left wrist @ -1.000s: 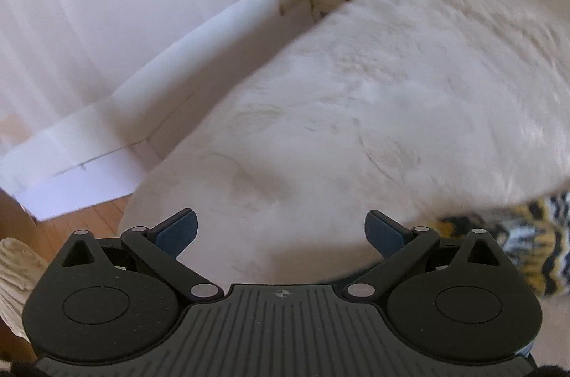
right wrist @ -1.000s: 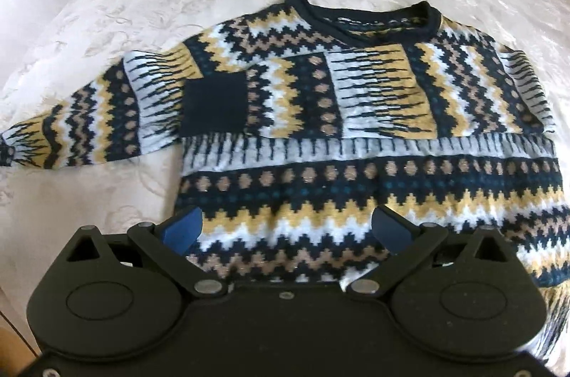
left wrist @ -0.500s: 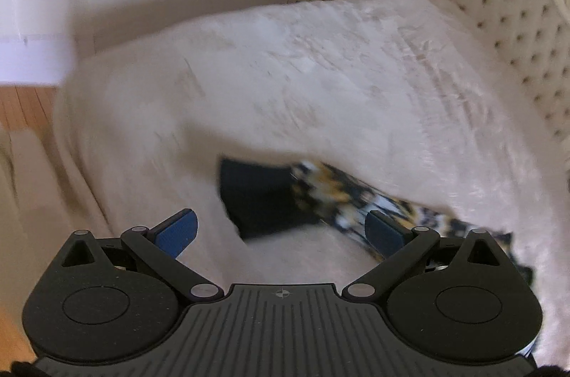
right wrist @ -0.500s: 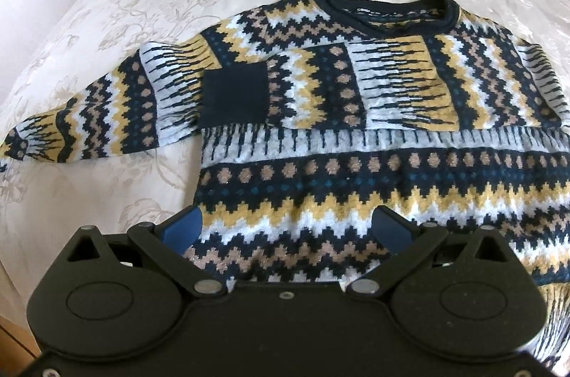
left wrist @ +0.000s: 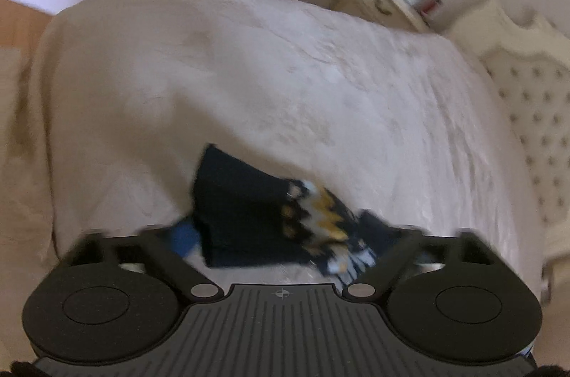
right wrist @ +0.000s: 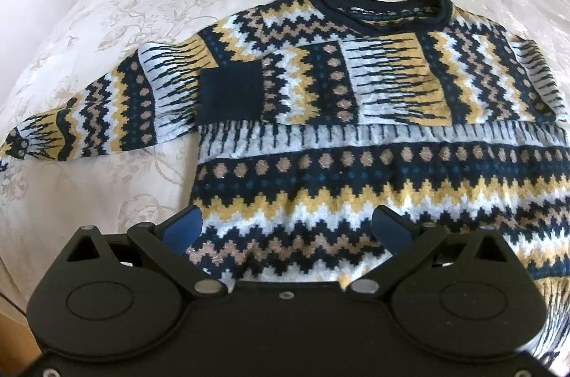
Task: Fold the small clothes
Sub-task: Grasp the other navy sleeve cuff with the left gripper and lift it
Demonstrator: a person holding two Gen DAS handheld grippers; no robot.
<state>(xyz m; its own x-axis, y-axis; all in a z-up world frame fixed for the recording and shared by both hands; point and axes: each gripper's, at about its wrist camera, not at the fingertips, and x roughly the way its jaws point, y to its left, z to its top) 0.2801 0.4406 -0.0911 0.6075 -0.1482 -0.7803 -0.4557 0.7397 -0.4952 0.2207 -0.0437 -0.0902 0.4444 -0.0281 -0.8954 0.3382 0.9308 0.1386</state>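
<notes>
Left gripper (left wrist: 281, 238) first: its jaws have just been closing in, and the dark cuff end of the sweater's sleeve (left wrist: 249, 216) sits right between them. The left-wrist view is pretty smeared, so I honestly can't tell if the blue pads are actually pressing on the knit or only flanking it. There's still a visible gap across the jaws, with the blue pad (left wrist: 183, 239) on the left side peeking out beside the cuff.

Right gripper (right wrist: 286, 227) is spread wide with nothing in it. Its blue fingertips (right wrist: 185, 227) hang over the lower body of the sweater (right wrist: 356, 134), one on each side of the zigzag bands; whether they touch the knit I can't say.

The sweater lies flat on the cream bedspread (right wrist: 124, 3), neckline (right wrist: 377, 10) pointing away from the right camera and hem toward it, so its long axis runs near to far. One sleeve is folded across the chest, navy cuff (right wrist: 231, 92) ending near the middle. The other sleeve stretches out sideways to the left edge of the view.

Further out in the left view there's a nightstand (left wrist: 384, 3) and a tufted headboard (left wrist: 527, 92).
</notes>
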